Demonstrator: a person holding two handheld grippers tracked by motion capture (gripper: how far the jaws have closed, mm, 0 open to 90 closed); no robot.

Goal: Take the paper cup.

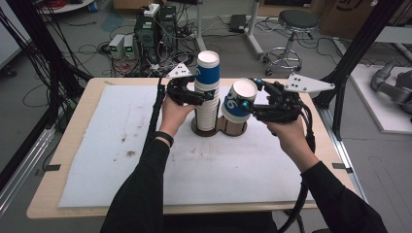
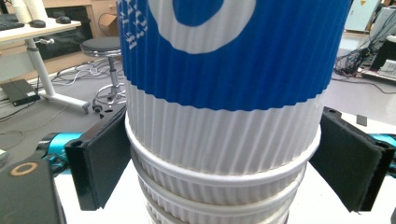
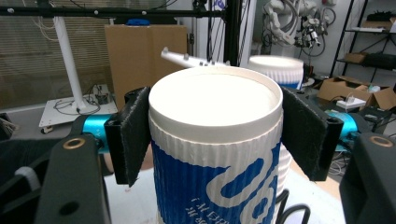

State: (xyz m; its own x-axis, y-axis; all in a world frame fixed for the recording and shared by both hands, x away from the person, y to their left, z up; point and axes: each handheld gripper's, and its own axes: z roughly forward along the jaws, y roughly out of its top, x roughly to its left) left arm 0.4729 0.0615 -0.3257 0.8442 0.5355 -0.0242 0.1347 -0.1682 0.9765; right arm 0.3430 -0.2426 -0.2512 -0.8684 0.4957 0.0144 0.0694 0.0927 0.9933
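A tall stack of upturned white-and-blue ribbed paper cups [image 1: 208, 77] stands in the left ring of a brown cup holder [image 1: 232, 130] at the table's middle. My left gripper [image 1: 210, 96] is shut on the stack about halfway up. In the left gripper view its pads [image 2: 100, 158] touch both sides of the cup stack [image 2: 224, 116] just above a rim. My right gripper [image 1: 244, 104] is shut on a single upturned cup [image 1: 237, 101], tilted and held just above the holder's right ring. Both pads [image 3: 135, 135] press that single cup [image 3: 215, 140] near its base.
A white mat [image 1: 121, 145] covers the wooden table [image 1: 43, 194]. Behind the table stand computer boxes with cables [image 1: 155, 34] and a stool [image 1: 291, 29]. A black frame post [image 1: 350, 58] rises at the right edge.
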